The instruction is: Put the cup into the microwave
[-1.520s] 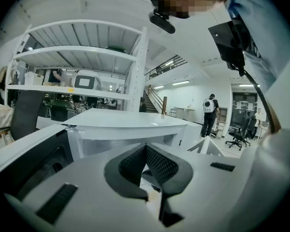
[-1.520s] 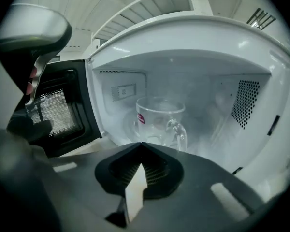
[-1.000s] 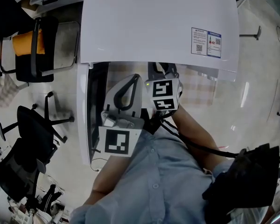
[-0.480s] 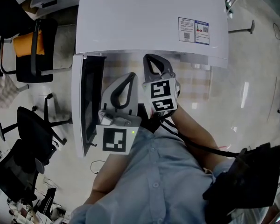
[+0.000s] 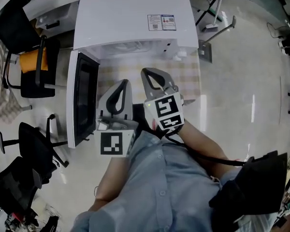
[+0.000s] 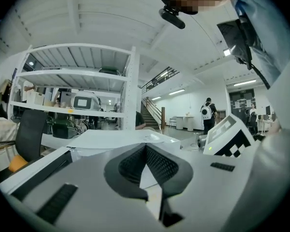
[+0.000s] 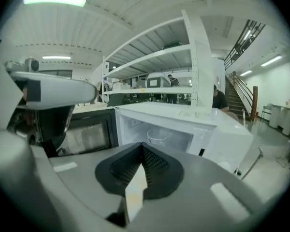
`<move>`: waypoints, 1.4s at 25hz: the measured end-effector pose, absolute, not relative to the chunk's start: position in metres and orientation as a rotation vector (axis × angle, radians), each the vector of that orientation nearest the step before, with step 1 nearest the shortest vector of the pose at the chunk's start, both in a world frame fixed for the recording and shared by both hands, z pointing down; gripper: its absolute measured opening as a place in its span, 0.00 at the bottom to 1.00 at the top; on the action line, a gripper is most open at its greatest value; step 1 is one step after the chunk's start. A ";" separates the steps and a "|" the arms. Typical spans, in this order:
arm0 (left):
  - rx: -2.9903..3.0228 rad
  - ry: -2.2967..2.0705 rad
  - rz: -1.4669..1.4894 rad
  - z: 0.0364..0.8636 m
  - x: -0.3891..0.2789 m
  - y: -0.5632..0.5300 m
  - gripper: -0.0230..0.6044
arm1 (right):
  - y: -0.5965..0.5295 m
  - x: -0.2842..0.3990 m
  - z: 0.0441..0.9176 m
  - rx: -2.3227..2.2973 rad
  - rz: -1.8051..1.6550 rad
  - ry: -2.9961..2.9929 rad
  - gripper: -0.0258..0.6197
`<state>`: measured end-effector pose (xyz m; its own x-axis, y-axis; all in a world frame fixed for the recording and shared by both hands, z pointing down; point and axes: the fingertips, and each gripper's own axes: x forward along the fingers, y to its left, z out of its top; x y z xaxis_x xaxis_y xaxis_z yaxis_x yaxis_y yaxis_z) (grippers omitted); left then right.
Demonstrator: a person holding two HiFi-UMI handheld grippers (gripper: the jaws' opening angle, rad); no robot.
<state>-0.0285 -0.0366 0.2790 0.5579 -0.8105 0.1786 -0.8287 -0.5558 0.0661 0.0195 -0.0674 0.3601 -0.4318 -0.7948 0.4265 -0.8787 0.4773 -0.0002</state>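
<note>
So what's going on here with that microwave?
A person holds a two-jaw gripper in each hand, facing a white microwave whose door stands open. A clear cup sits inside it. The left gripper and right gripper are both shut and empty, short of the oven.

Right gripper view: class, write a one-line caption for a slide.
Shut, empty right gripper faces the open microwave, the cup already inside.
</note>
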 end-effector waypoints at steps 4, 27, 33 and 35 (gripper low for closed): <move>2.688 -1.446 0.101 0.252 -0.018 -0.013 0.04 | -0.044 0.039 0.312 1.487 0.229 -2.432 0.04; 2.899 -1.514 0.042 0.182 0.015 0.040 0.04 | 0.027 0.087 0.226 1.603 0.054 -2.571 0.04; 2.911 -1.541 0.053 0.178 0.012 0.038 0.04 | 0.025 0.084 0.221 1.600 0.062 -2.589 0.04; 2.891 -1.523 0.085 0.181 0.013 0.039 0.04 | 0.024 0.085 0.224 1.598 0.067 -2.588 0.04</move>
<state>0.0132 0.0392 0.1813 0.5663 -0.8241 -0.0136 -0.8175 -0.5595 -0.1364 0.0853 0.0244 0.2238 -0.4445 -0.8893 0.1074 -0.8937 0.4485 0.0145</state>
